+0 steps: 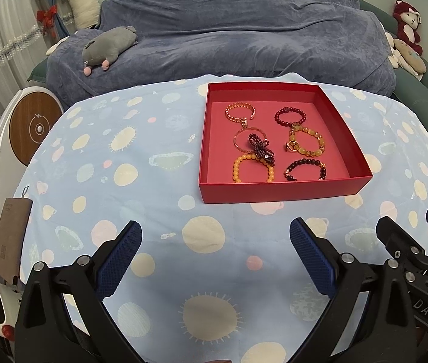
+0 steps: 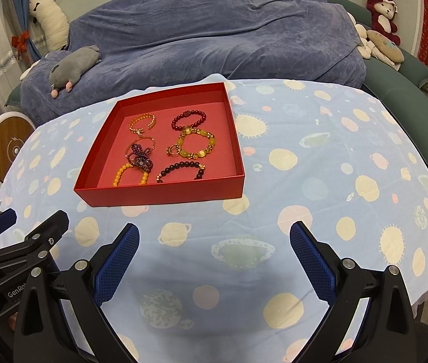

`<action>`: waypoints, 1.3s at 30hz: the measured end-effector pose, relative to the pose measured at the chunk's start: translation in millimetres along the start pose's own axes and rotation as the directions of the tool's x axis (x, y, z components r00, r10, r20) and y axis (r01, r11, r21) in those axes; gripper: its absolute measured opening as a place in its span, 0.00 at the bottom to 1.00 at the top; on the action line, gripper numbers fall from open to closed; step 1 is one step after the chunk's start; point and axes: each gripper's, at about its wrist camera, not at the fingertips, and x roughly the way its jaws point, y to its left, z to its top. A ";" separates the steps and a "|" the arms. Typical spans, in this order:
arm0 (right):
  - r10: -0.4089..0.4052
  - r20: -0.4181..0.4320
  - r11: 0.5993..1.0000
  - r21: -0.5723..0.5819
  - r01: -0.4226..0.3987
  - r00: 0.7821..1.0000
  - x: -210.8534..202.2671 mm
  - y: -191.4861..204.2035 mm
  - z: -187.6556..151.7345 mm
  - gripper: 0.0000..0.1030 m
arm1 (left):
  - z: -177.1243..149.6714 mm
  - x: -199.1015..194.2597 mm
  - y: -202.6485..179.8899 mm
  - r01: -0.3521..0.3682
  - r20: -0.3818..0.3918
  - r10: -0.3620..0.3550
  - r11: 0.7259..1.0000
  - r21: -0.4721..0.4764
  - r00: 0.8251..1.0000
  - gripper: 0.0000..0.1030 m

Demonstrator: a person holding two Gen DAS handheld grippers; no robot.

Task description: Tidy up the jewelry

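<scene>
The red tray point(image 1: 277, 192) sits on the patterned blue tablecloth point(image 1: 153, 211), right of centre in the left wrist view and left of centre in the right wrist view. Inside it lie several bracelets, among them a yellow bead bracelet point(image 1: 253, 168) at the near left, a dark bead bracelet point(image 1: 306, 169) at the near right, and a dark red bracelet point(image 1: 291, 116) at the far right. The left gripper point(image 1: 215, 233) and right gripper point(image 2: 214, 236) are both released, jaws spread wide, holding nothing, positioned low in frame and well apart from the tray.

The red box's point(image 1: 283, 192) near wall hides the orange bracelet's point(image 1: 251, 168) front beads.
</scene>
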 end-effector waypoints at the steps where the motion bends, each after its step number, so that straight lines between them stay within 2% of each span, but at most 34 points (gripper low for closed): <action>1: 0.000 0.001 1.000 0.001 0.000 1.000 -0.1 0.0 0.0 0.93 | 0.5 -0.1 0.1 -0.001 0.000 0.001 1.000 -0.002 1.000 0.91; 14: -0.003 0.002 1.000 -0.012 0.003 1.000 0.0 1.6 0.6 0.93 | 3.3 2.4 6.6 -0.006 -0.004 0.006 0.999 -0.051 1.000 0.91; 39: -0.012 -0.008 1.000 -0.014 0.012 1.000 3.2 1.8 -5.0 0.93 | -0.7 6.8 2.9 0.003 -0.021 -0.003 1.000 -0.023 1.000 0.90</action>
